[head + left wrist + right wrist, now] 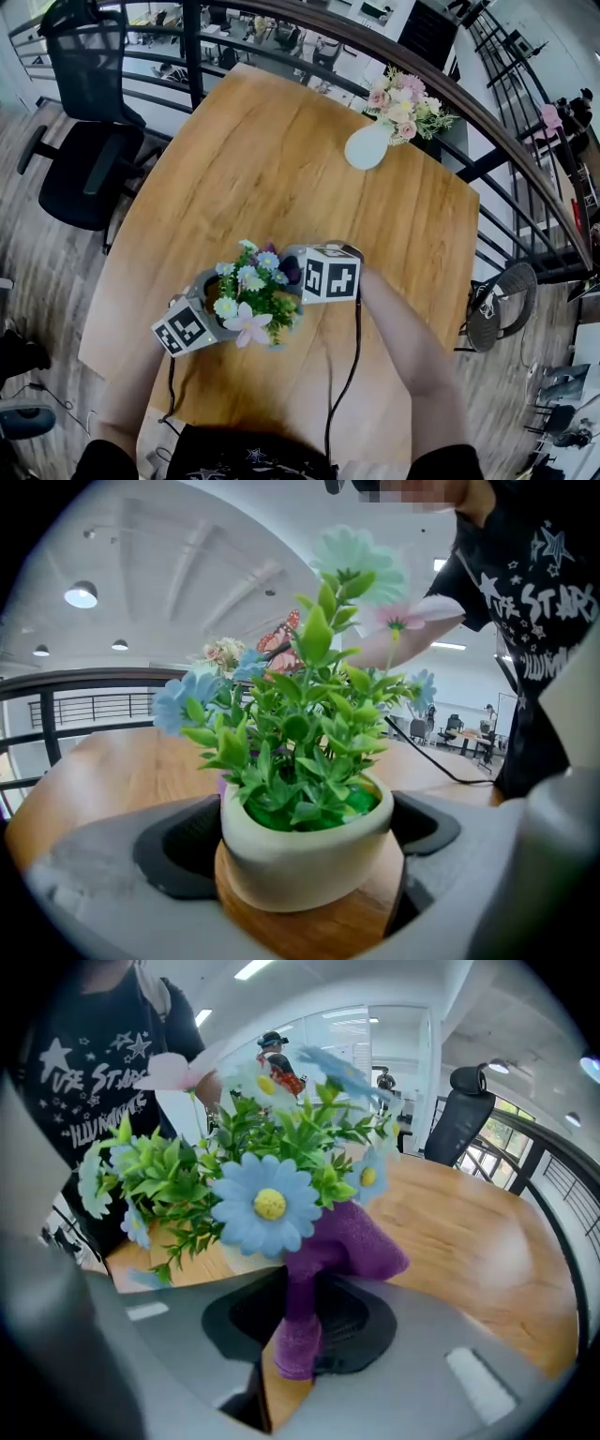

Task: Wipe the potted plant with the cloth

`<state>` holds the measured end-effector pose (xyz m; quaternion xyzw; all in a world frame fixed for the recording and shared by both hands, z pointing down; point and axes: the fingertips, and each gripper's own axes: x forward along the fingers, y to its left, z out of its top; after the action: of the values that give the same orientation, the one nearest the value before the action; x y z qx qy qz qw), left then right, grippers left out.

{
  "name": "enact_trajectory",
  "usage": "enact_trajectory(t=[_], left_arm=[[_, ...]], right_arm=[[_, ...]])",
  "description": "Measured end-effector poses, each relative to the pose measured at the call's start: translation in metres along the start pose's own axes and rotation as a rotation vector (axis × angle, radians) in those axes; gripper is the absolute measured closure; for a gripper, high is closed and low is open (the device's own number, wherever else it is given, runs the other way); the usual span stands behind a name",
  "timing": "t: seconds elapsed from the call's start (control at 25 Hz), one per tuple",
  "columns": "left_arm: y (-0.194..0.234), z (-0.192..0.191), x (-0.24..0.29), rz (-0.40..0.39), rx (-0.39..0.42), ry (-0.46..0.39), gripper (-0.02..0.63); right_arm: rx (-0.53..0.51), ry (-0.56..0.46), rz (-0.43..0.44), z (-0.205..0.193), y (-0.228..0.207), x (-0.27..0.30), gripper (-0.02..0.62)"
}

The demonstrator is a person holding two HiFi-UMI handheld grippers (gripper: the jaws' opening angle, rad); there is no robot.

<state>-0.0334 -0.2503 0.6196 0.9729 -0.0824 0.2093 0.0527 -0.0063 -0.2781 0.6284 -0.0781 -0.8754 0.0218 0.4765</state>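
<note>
While the left gripper (305,855) has its jaws closed around the pot (281,864) from about 8 o'clock of the plant (251,298) in the head view, the right gripper (300,1340) comes at it from about 2 o'clock. The right jaws are pinched together on the cloth (352,1241). Its free end stands up out of the jaws and bunches toward 1 o'clock in the right gripper view, just under a blue flower (267,1202) and against the foliage. The plant sits near the 6 o'clock edge of the tabletop (281,159), upright. The leaves lie dead ahead of the right jaws and slightly toward 11 o'clock, so I judge the wipe should run that way.
</note>
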Motion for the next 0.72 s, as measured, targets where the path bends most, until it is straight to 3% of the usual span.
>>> enact_trajectory(t=[0.28,0.56,0.72], left_arm=[[0.002,-0.001,0.003,0.022,-0.015,0.002,0.020],[0.007,-0.001,0.004,0.083,-0.053,-0.002,0.020],[0.006,0.002,0.003,0.101,-0.082,-0.001,0.020]], right_arm=[[0.129,-0.048,-0.048,-0.020,0.024,0.001,0.517],[0.289,-0.171,-0.153,-0.025,0.050,-0.004,0.515],[0.330,-0.210,-0.169,-0.024,0.069,0.001,0.515]])
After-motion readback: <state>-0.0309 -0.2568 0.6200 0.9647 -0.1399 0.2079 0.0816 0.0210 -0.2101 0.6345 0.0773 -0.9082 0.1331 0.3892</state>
